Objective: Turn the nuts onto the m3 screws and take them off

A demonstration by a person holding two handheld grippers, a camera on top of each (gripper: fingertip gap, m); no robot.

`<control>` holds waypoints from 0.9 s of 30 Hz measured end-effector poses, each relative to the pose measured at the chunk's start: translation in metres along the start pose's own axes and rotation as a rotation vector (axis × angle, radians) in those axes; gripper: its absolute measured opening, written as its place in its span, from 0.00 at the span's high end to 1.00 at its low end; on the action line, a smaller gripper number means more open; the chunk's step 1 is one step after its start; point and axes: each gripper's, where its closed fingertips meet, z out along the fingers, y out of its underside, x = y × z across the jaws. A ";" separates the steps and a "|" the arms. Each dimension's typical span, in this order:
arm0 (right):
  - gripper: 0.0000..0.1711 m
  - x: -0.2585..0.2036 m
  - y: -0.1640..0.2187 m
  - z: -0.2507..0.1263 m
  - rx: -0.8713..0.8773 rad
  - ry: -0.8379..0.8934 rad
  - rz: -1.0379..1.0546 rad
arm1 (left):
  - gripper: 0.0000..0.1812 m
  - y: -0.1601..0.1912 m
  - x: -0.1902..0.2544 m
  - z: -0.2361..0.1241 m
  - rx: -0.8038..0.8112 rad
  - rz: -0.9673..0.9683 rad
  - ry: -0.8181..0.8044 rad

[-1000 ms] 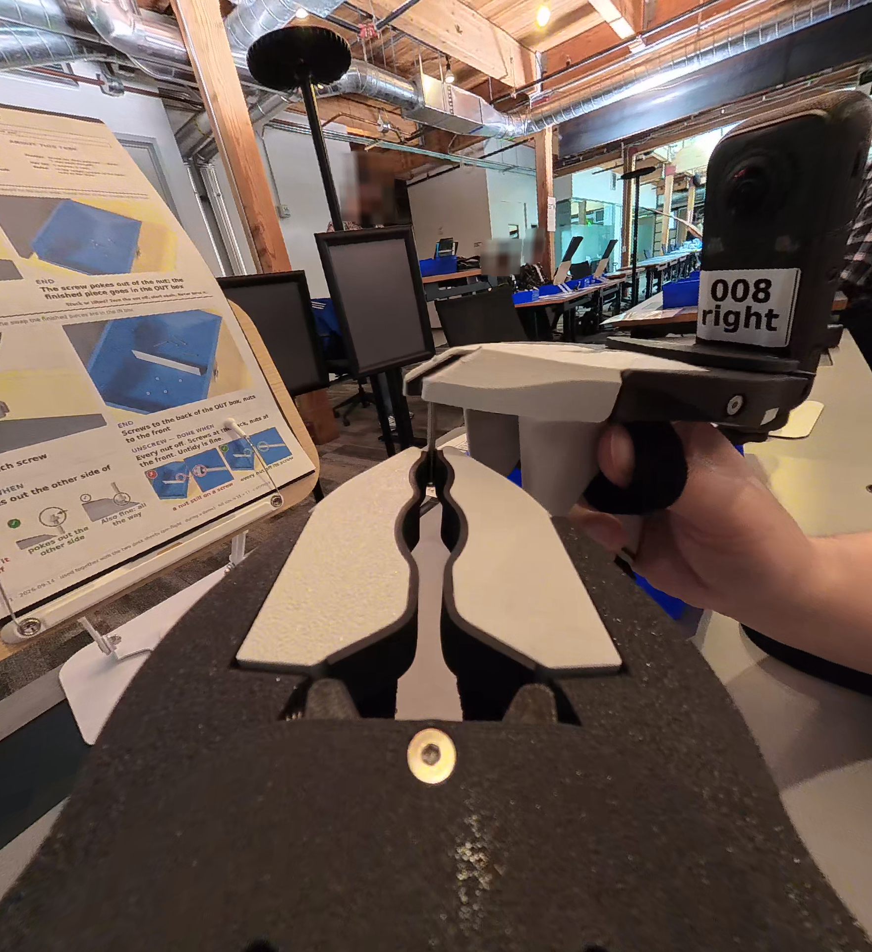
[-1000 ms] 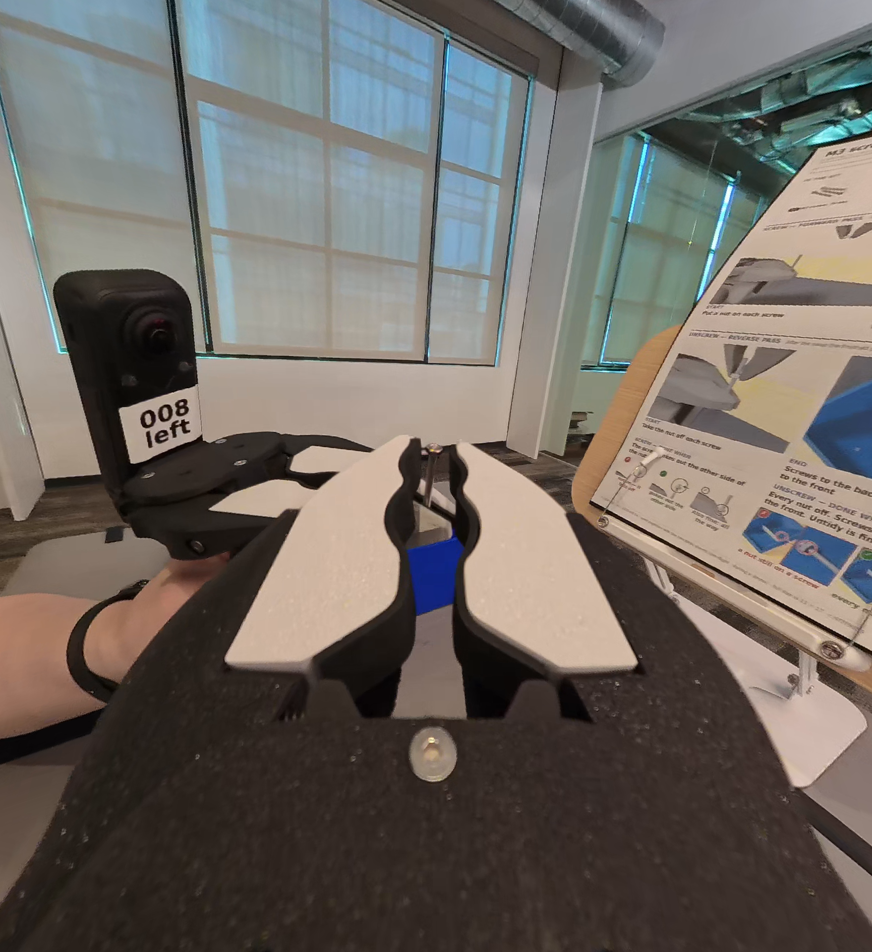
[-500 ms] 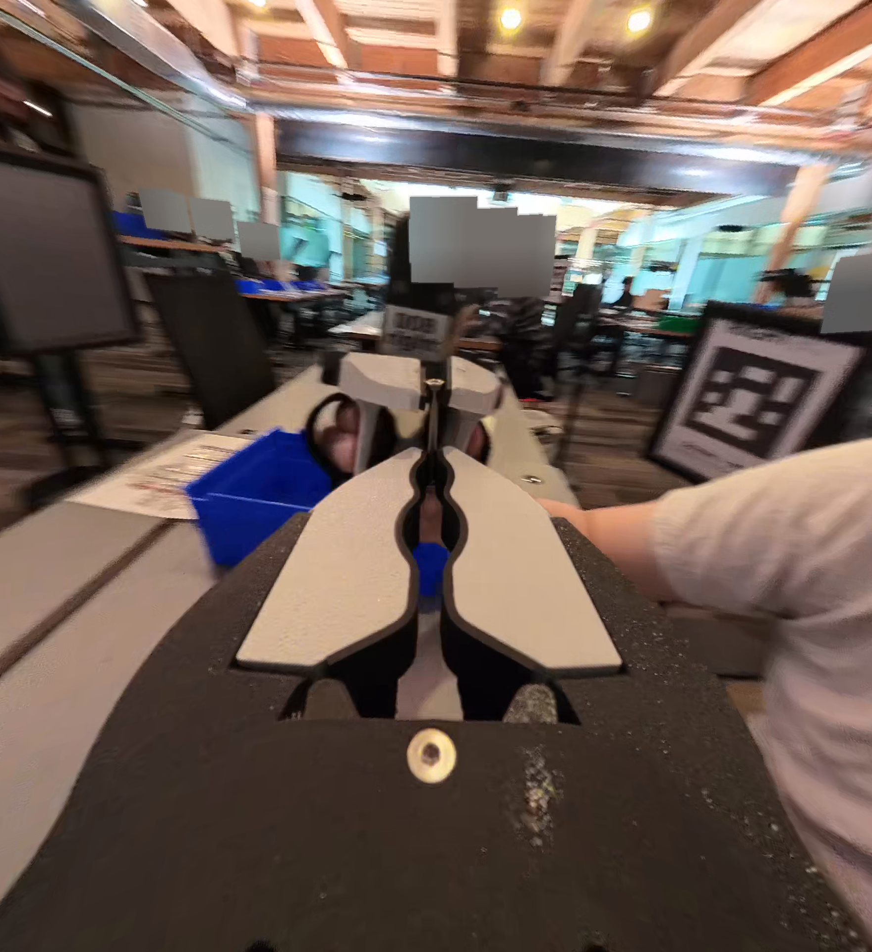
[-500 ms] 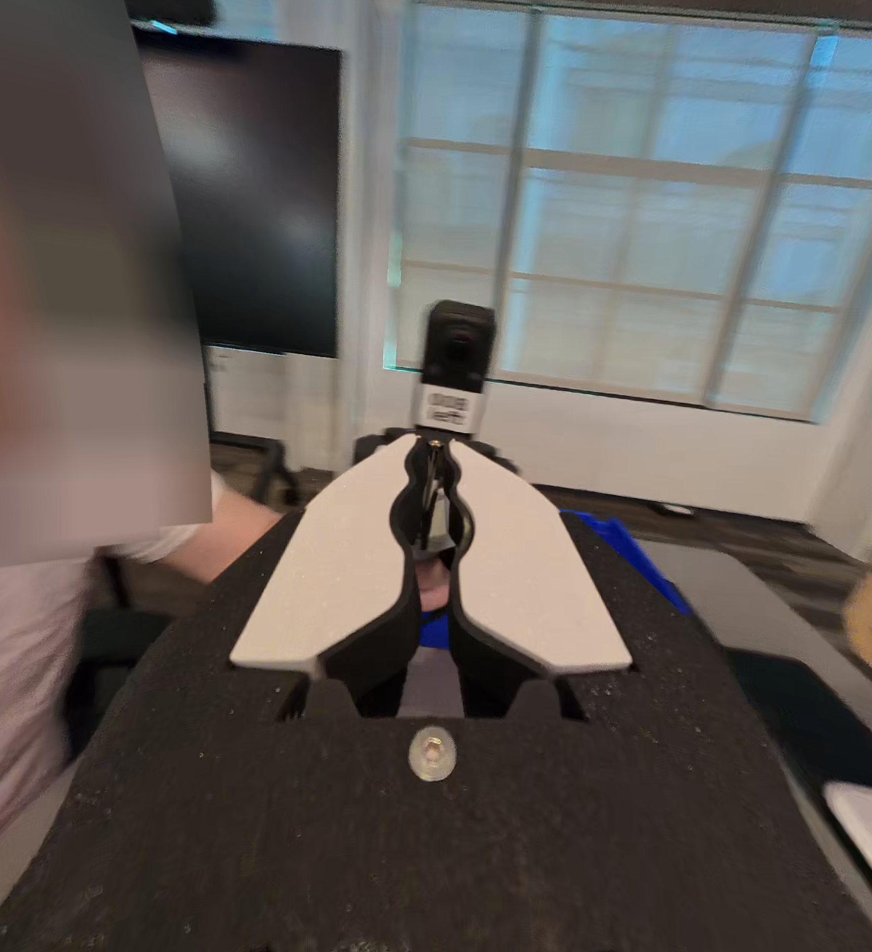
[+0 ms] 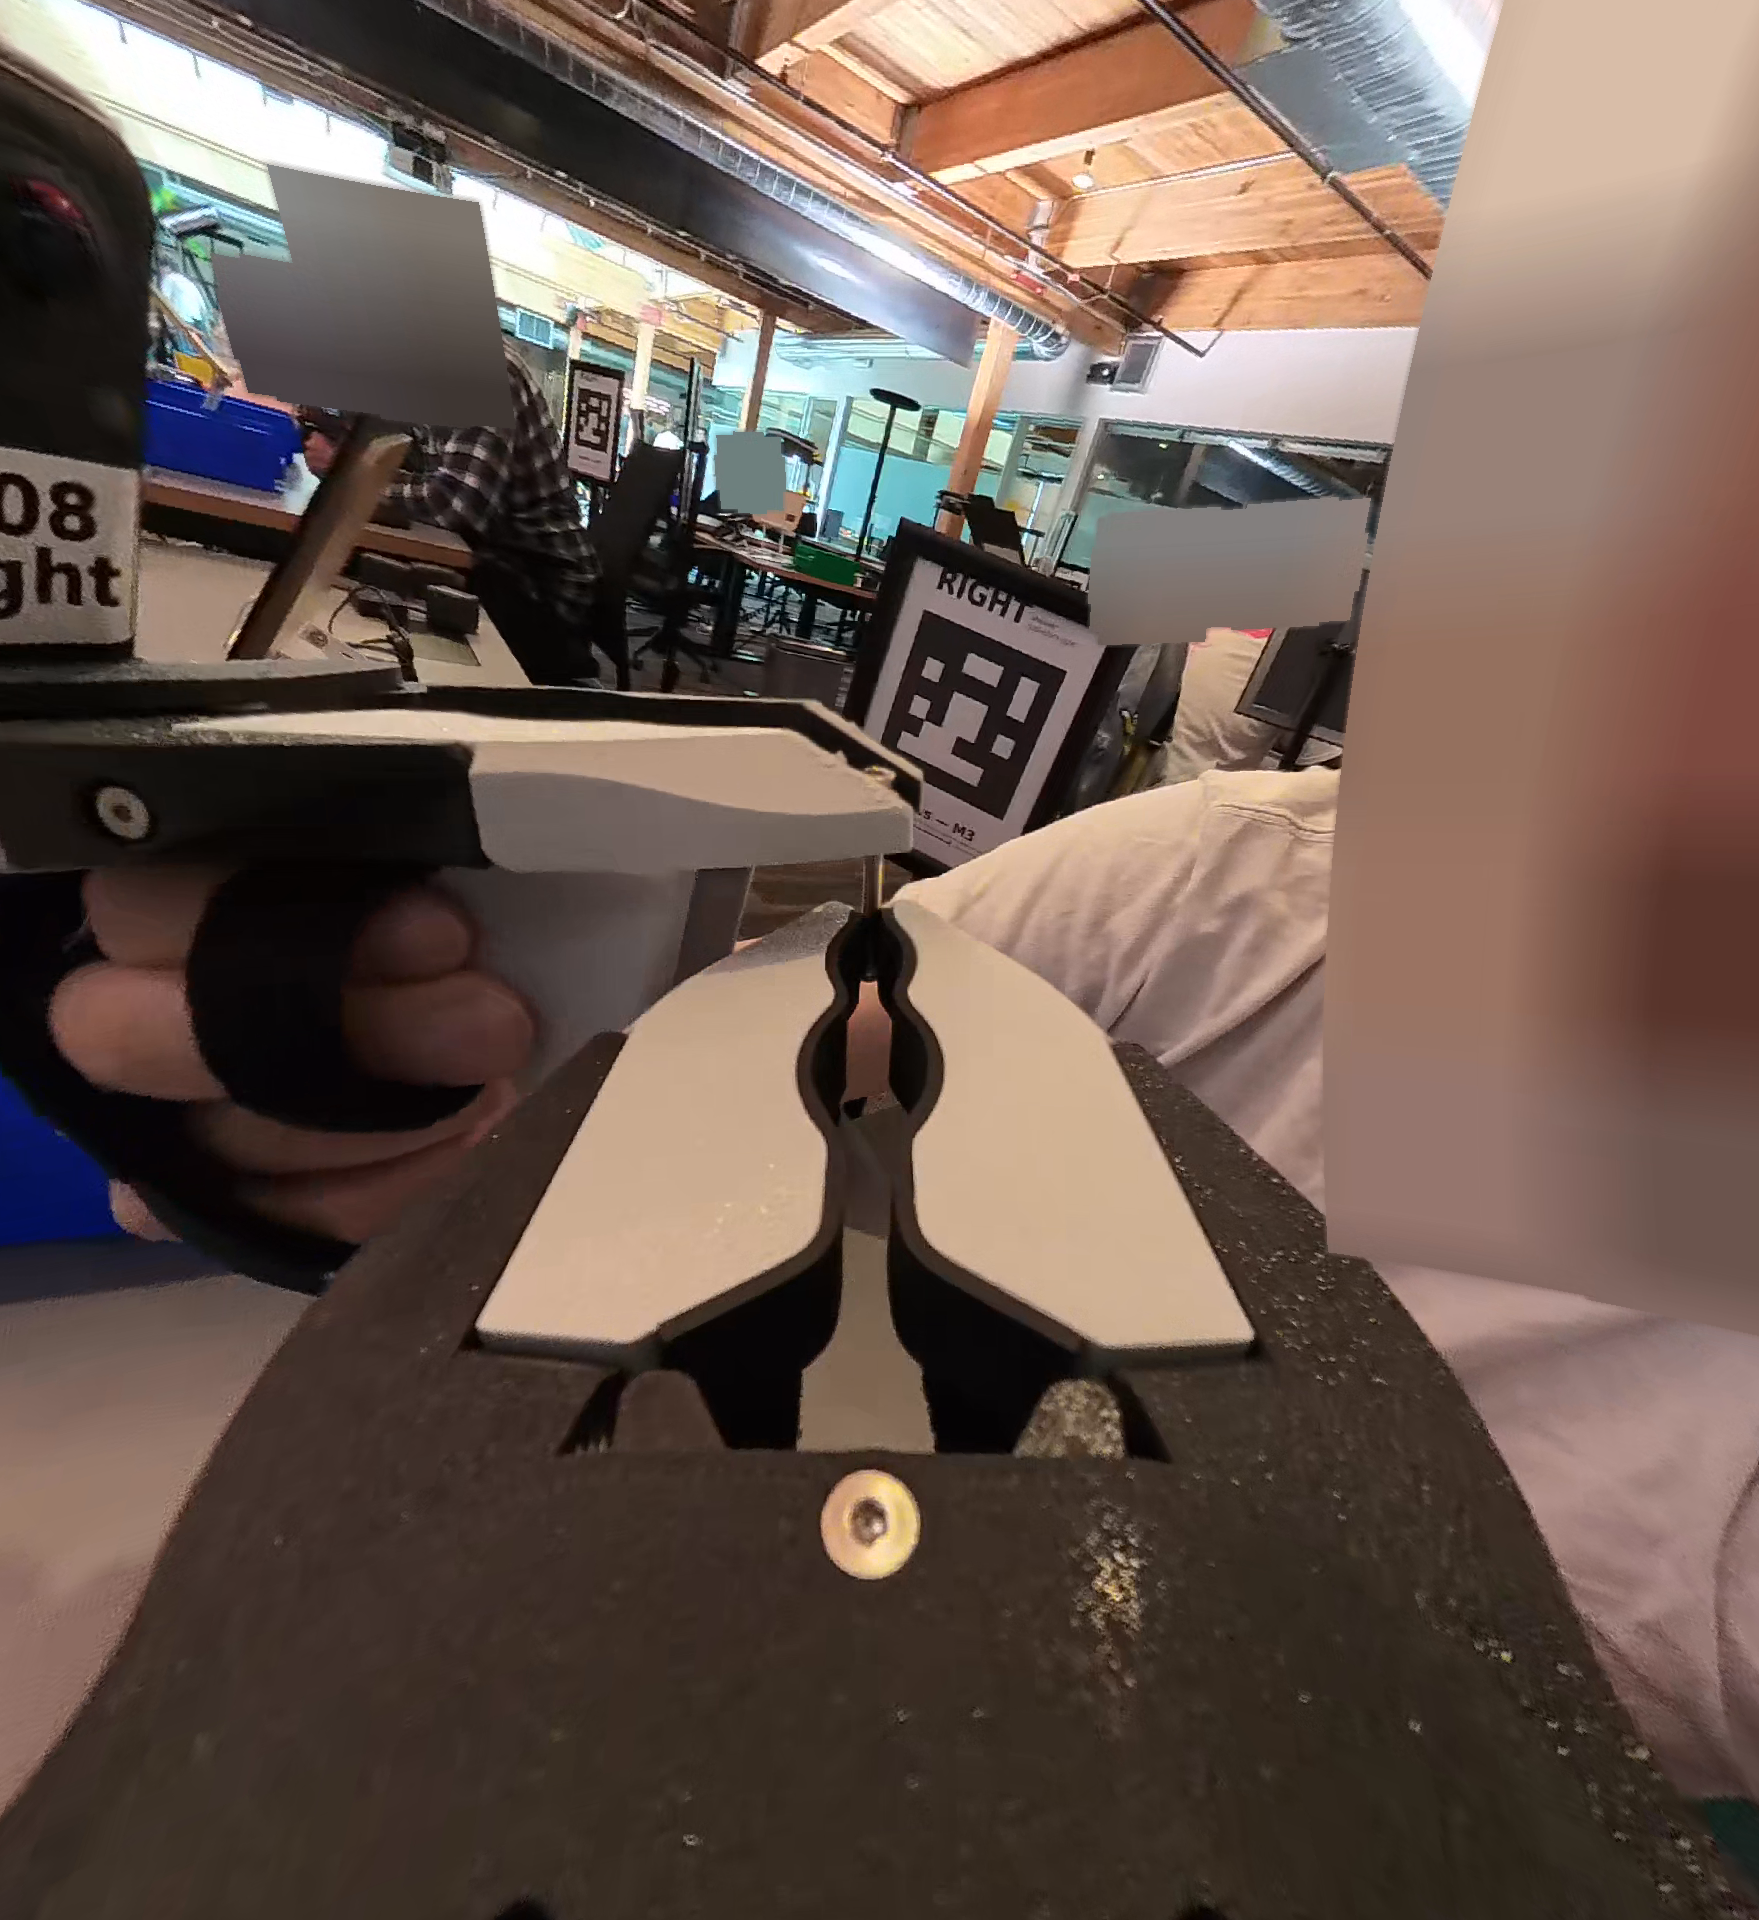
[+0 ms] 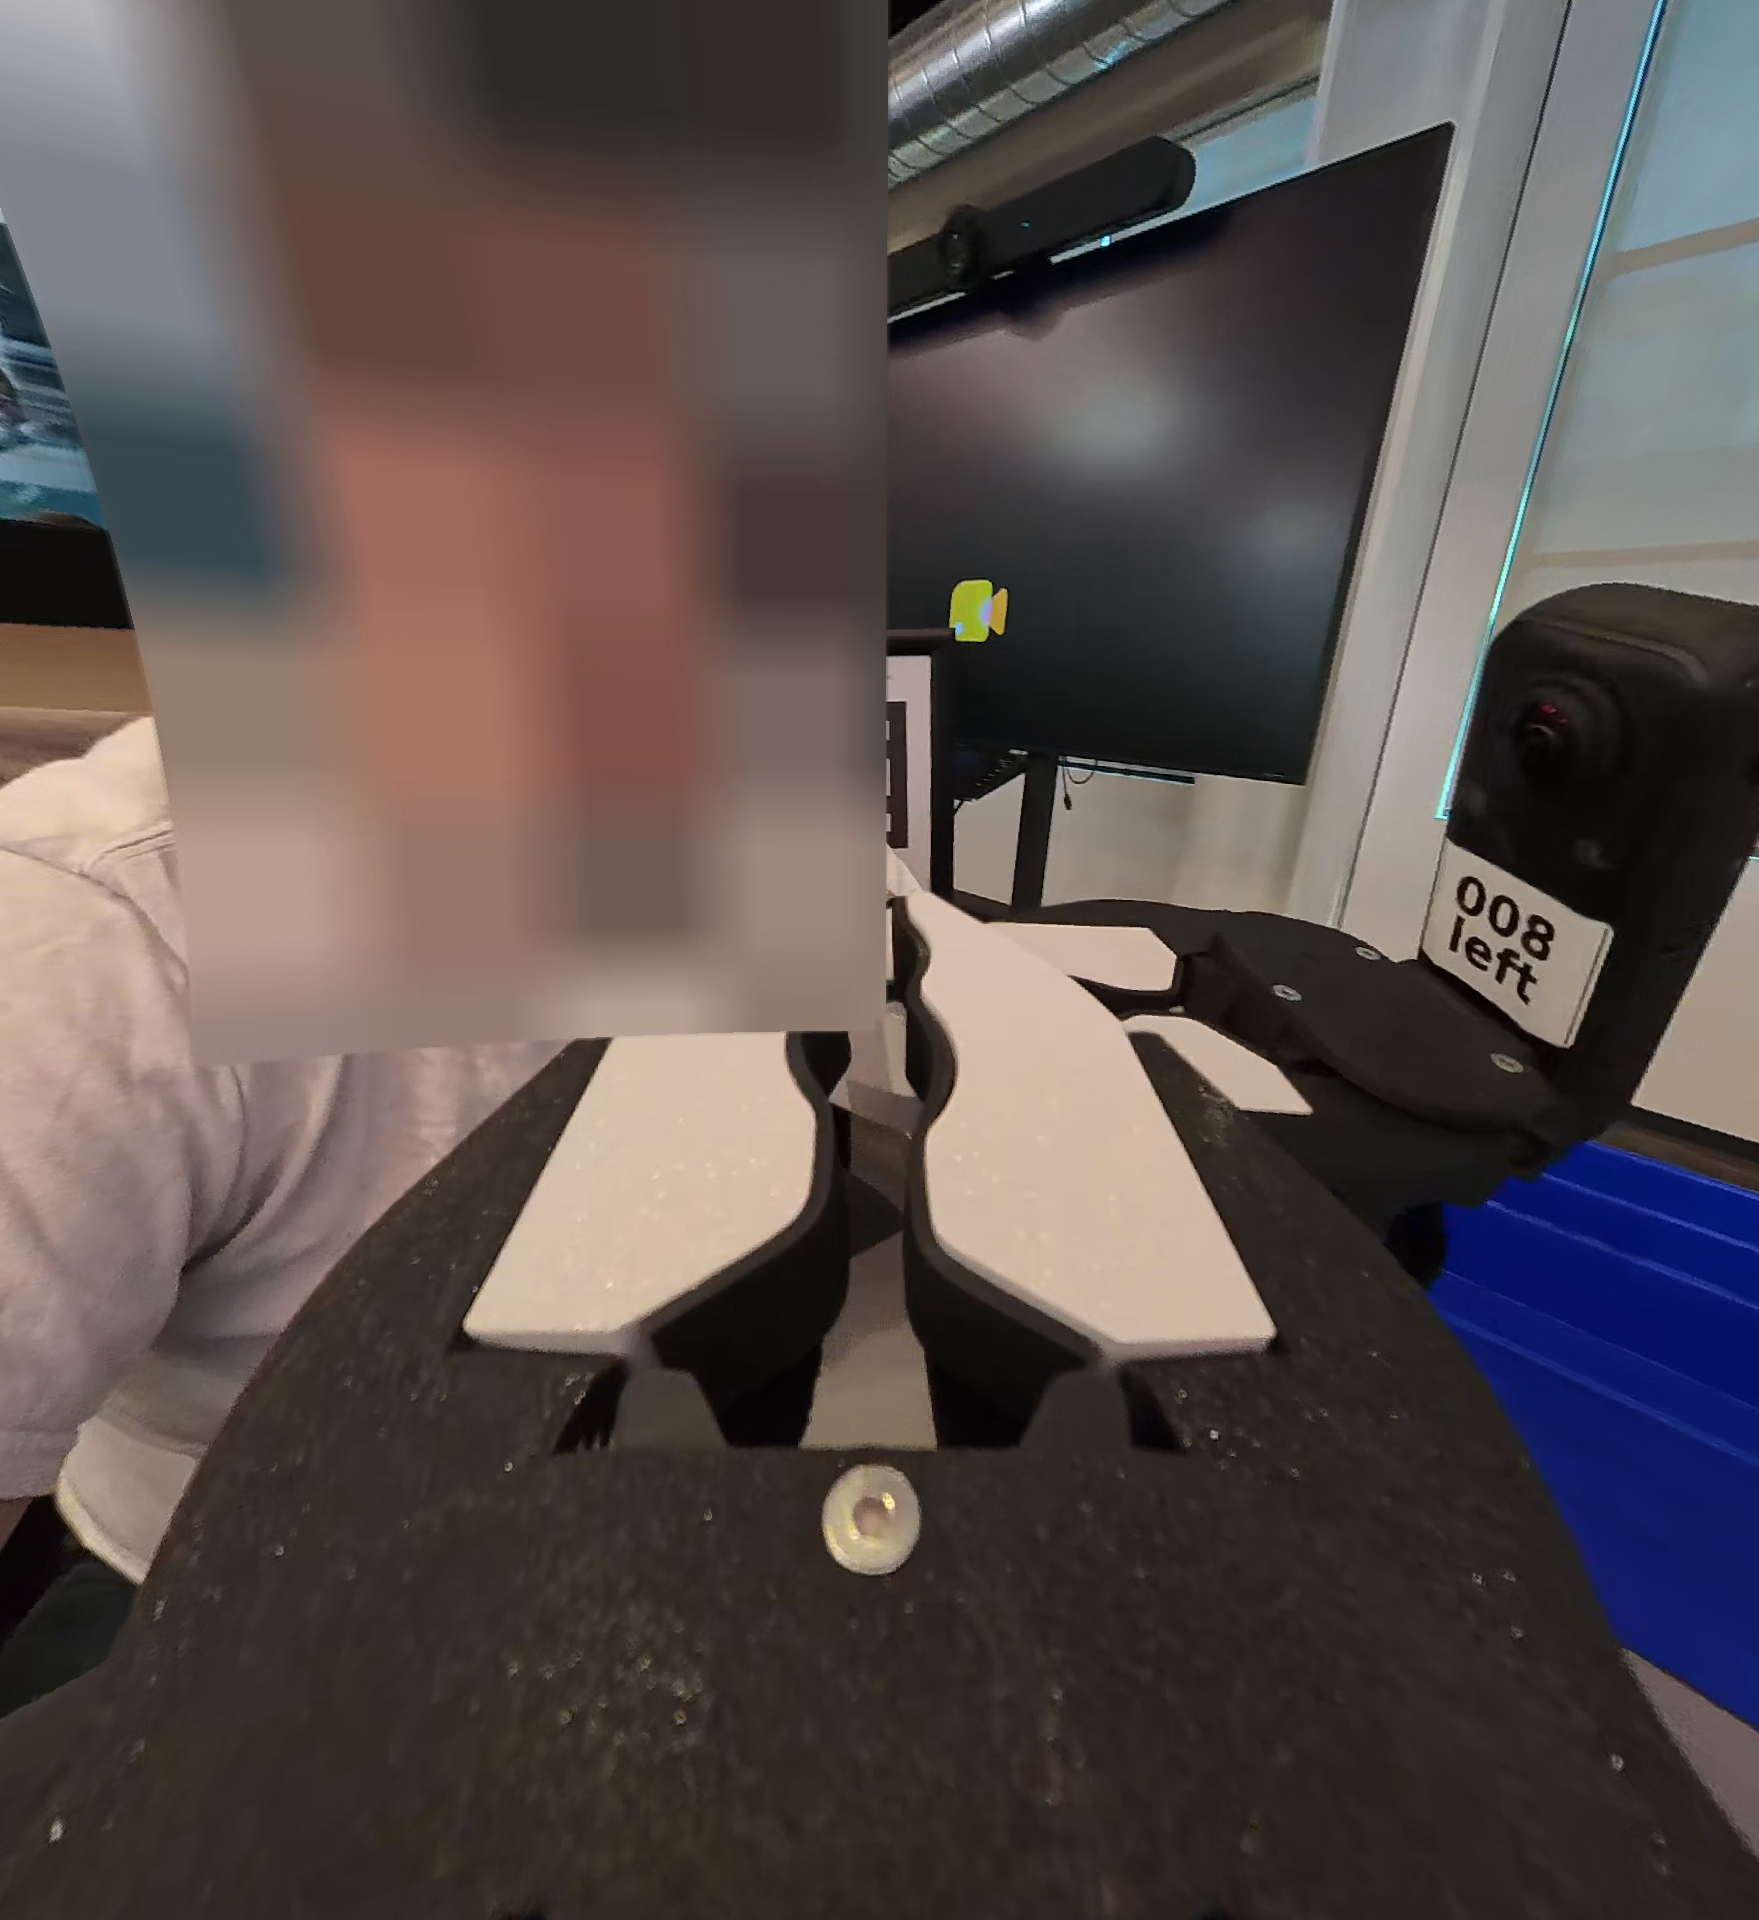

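Since a second ago both claws have swung round the upright M3 screw point(image 5: 870, 883), left claw point(image 5: 870, 951) clenched on its lower shank, right claw point(image 5: 880, 800) clenched at its head, so turning seems underway.

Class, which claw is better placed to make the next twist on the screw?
Right, probably: the right claw crosses above, shut on the screw, while the left claw pinches its lower end steady.
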 end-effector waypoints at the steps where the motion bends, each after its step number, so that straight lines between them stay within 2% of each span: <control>1: 0.97 0.001 0.000 -0.001 0.010 -0.003 0.009 | 0.99 0.000 -0.001 0.000 0.004 0.009 -0.012; 5: 0.97 0.010 -0.004 -0.007 0.018 0.069 -0.012 | 0.99 -0.005 -0.012 -0.006 0.004 0.064 -0.118; 9: 0.86 0.026 -0.015 -0.015 0.025 0.241 -0.082 | 0.99 -0.019 -0.026 -0.020 0.062 0.107 -0.260; 11: 0.82 0.041 -0.022 -0.022 0.016 0.399 -0.142 | 0.99 -0.026 -0.040 -0.033 0.088 0.138 -0.380; 14: 0.82 0.073 -0.032 -0.046 -0.046 0.770 -0.286 | 0.99 -0.035 -0.061 -0.057 0.115 0.210 -0.613; 18: 0.83 0.086 -0.038 -0.057 -0.174 1.054 -0.419 | 0.99 -0.040 -0.080 -0.087 0.084 0.318 -0.902; 21: 0.85 0.092 -0.035 -0.057 -0.245 1.180 -0.464 | 0.99 -0.041 -0.084 -0.094 0.067 0.349 -0.989; 27: 0.88 0.101 -0.023 -0.056 -0.263 1.264 -0.418 | 0.99 -0.039 -0.088 -0.097 0.047 0.366 -1.041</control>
